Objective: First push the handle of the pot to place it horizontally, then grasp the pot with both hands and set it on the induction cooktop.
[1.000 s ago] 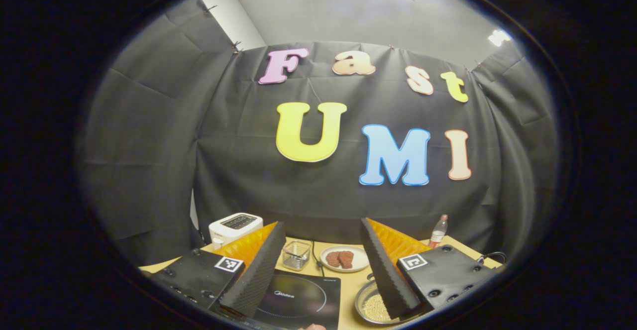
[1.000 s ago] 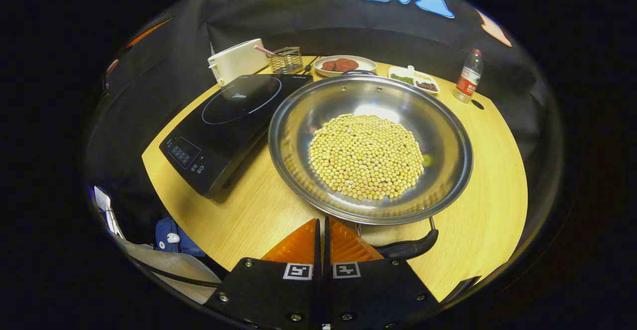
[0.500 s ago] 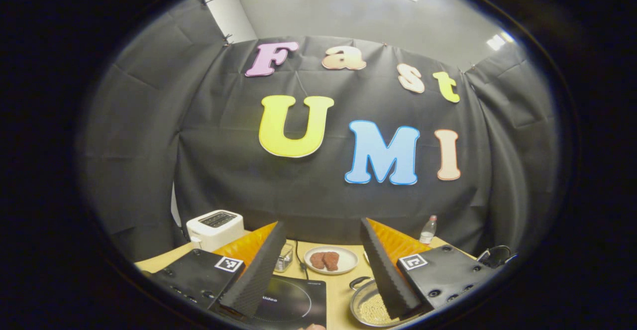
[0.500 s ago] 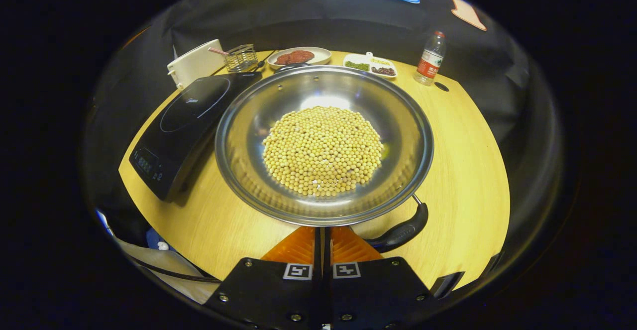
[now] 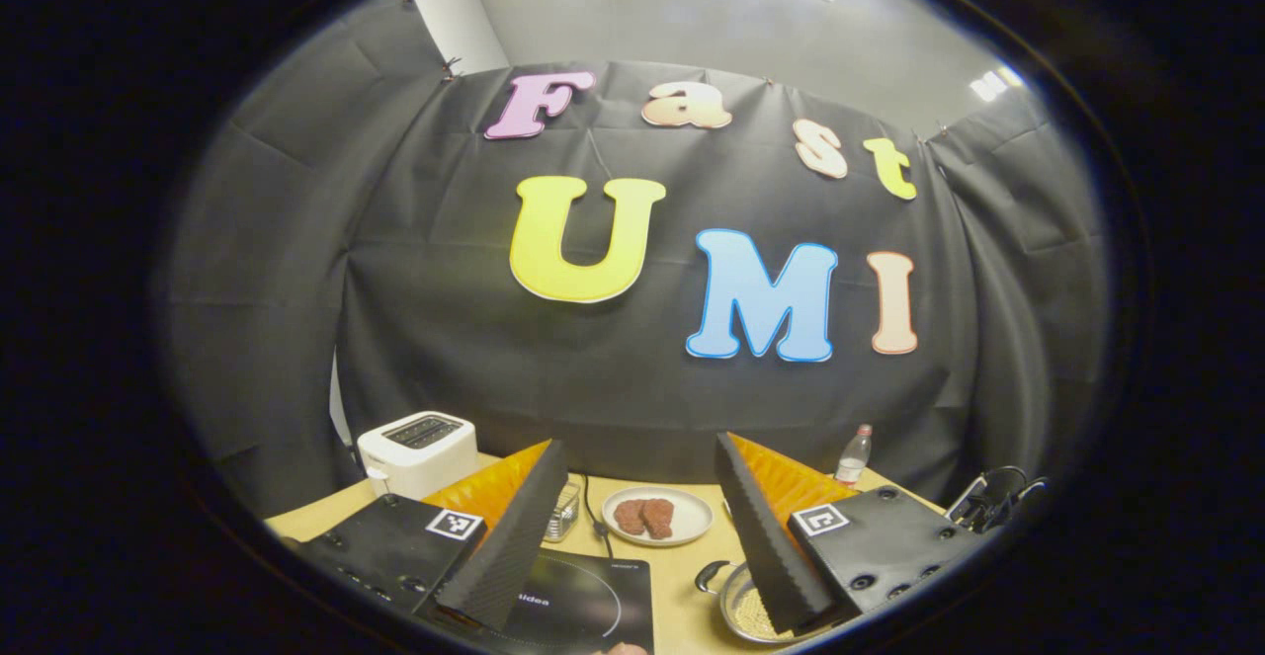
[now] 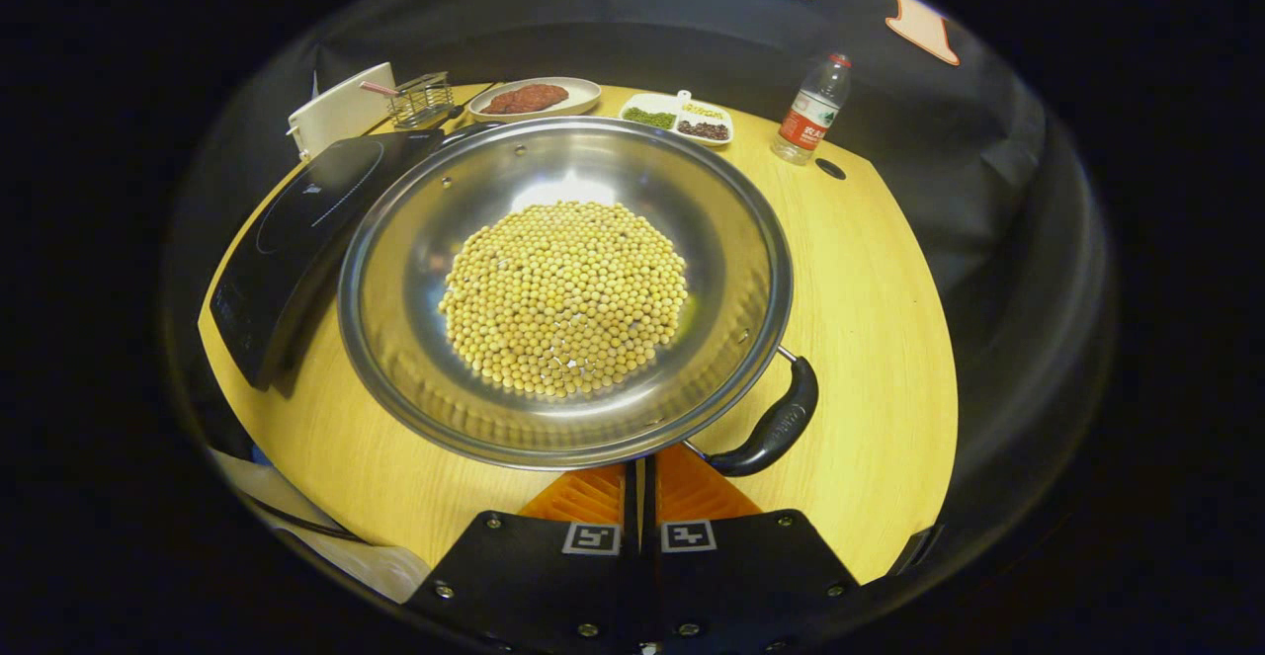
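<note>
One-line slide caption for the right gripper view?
Right gripper, jaws closed, beside the pot handle; induction cooktop alongside.

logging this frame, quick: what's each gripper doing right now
Left gripper: open, holding nothing.
Right gripper: shut, holding nothing, tips by the pot near its handle.

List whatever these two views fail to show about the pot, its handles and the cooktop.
- Right gripper view: whether the right gripper, jaws together, touches the steel pot of yellow beans or its black near handle; the contact spot lies under the rim.
- Right gripper view: the pot's far handle, behind its rim.
- Left gripper view: most of the pot, behind the left gripper.
- Both views: the black induction cooktop, its control markings too small to make out.
</note>
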A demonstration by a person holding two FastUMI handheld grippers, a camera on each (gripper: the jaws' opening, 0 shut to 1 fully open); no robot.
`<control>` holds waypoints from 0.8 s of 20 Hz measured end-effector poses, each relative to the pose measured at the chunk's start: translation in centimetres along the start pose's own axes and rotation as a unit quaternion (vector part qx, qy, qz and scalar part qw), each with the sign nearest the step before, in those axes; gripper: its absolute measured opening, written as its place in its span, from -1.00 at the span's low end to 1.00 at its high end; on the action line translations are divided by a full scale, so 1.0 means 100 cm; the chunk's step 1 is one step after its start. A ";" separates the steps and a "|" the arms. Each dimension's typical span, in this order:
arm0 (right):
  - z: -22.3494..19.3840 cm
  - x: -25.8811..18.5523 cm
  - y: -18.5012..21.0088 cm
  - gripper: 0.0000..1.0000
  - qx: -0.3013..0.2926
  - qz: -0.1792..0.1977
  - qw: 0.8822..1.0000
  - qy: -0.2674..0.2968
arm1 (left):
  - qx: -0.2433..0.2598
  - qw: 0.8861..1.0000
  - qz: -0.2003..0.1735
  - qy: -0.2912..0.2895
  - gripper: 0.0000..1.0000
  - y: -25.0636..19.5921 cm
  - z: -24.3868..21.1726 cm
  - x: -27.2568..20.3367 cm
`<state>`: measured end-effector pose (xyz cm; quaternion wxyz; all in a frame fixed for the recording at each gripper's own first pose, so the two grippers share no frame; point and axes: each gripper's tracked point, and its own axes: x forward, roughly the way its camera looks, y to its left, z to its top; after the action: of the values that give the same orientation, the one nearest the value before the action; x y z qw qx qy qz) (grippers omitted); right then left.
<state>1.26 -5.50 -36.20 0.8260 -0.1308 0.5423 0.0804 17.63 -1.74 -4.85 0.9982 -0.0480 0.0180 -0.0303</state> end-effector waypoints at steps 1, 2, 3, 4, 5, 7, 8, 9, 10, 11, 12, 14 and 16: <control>0.002 0.003 -0.007 -0.99 -0.007 -0.008 1.000 0.000 | 0.000 1.000 -0.001 0.003 0.95 0.001 -0.001 0.002; 0.003 0.006 -0.014 -0.99 -0.016 -0.018 1.000 0.000 | 0.000 1.000 -0.003 0.007 0.95 0.002 -0.003 0.003; 0.005 0.009 -0.022 -0.98 -0.027 -0.027 0.999 0.000 | 0.000 1.000 -0.006 0.011 0.95 0.003 -0.006 0.003; 0.008 0.011 -0.029 -0.99 -0.039 -0.035 0.999 -0.001 | -0.001 1.000 -0.008 0.013 0.96 0.003 -0.008 0.003; 0.011 0.013 -0.036 -0.99 -0.051 -0.040 0.998 -0.003 | -0.002 1.000 -0.009 0.015 0.96 0.004 -0.009 0.004; 0.016 0.016 -0.047 -0.99 -0.077 -0.044 0.996 -0.005 | 0.000 1.000 0.002 0.021 0.90 0.008 -0.014 0.003; 0.020 0.018 -0.053 -0.99 -0.090 -0.045 0.995 -0.008 | -0.001 1.000 0.009 0.025 1.00 0.008 -0.016 0.003; 0.025 0.021 -0.059 -0.99 -0.099 -0.044 0.994 -0.013 | -0.003 1.000 0.014 0.027 1.00 0.007 -0.018 0.003; 0.030 0.024 -0.064 -0.99 -0.102 -0.041 0.994 -0.016 | -0.001 0.999 0.021 0.029 1.00 0.003 -0.018 0.003; 0.035 0.026 -0.066 -0.98 -0.104 -0.033 0.994 -0.020 | 0.004 0.999 0.031 0.030 0.97 0.002 -0.017 0.001; 0.040 0.030 -0.067 -0.98 -0.107 -0.026 0.994 -0.025 | 0.009 0.999 0.043 0.029 1.00 0.002 -0.016 0.000; 0.048 0.036 -0.071 -0.98 -0.118 -0.019 0.992 -0.035 | 0.017 0.997 0.067 0.028 0.97 0.001 -0.017 -0.005; 0.057 0.040 -0.073 -0.99 -0.117 -0.015 0.992 -0.048 | 0.023 0.996 0.084 0.034 1.00 -0.002 -0.022 -0.010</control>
<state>9.81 -10.71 -36.74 0.8311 -0.2308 0.4871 0.1368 16.52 -2.06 -7.00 0.9968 -0.0226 0.0557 0.0517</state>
